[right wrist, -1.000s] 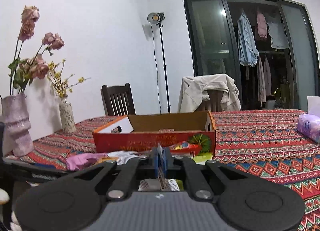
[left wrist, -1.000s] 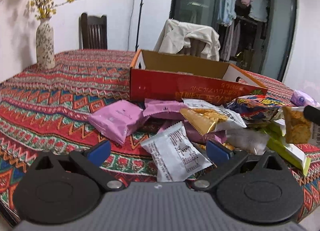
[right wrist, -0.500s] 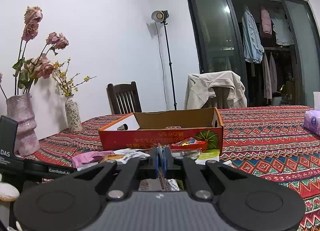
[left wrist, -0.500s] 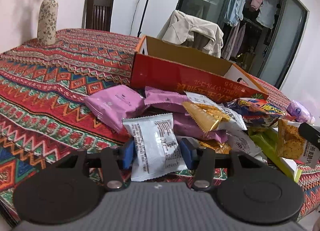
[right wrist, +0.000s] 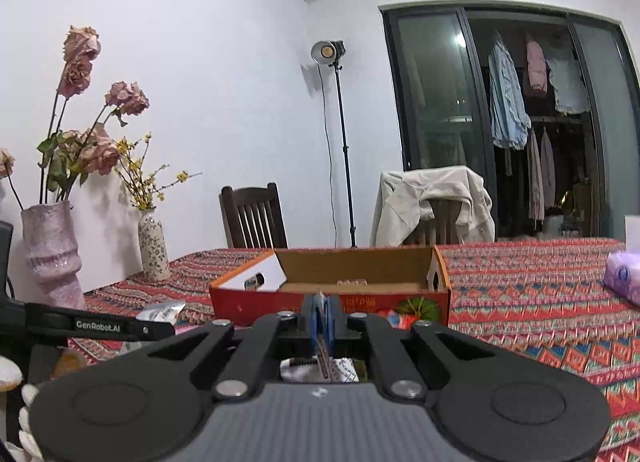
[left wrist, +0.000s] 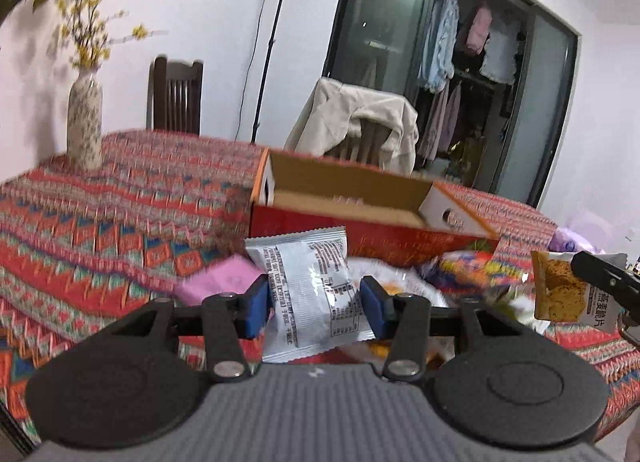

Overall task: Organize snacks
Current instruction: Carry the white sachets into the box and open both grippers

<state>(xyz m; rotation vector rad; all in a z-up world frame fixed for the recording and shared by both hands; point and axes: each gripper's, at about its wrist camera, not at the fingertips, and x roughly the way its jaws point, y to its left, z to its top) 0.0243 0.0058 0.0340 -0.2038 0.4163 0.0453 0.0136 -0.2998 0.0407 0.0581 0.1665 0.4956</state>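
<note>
A white snack packet (left wrist: 310, 282) with black print hangs above the table, and my left gripper (left wrist: 315, 312) is shut on its two sides. Behind it stands an open red cardboard box (left wrist: 360, 230), almost empty inside. In the right wrist view my right gripper (right wrist: 320, 316) is shut on the thin edge of a cracker packet (right wrist: 316, 368). From the left wrist view that yellow and white cracker packet (left wrist: 560, 294) hangs at the far right. The red box (right wrist: 332, 302) lies straight ahead of the right gripper. The left gripper's finger (right wrist: 100, 326) and white packet (right wrist: 162, 310) show at the left.
Loose snacks lie in front of the box, among them a pink packet (left wrist: 216, 282) and a colourful bag (left wrist: 460, 266). Two vases with flowers (right wrist: 152, 250) (right wrist: 50, 254) stand at the table's left. A purple tissue pack (right wrist: 622, 278) lies right. Chairs (right wrist: 254, 216) stand behind.
My left gripper closed from wide open onto the white packet and lifted it off the pile. The right gripper rose slightly, still shut on the cracker packet.
</note>
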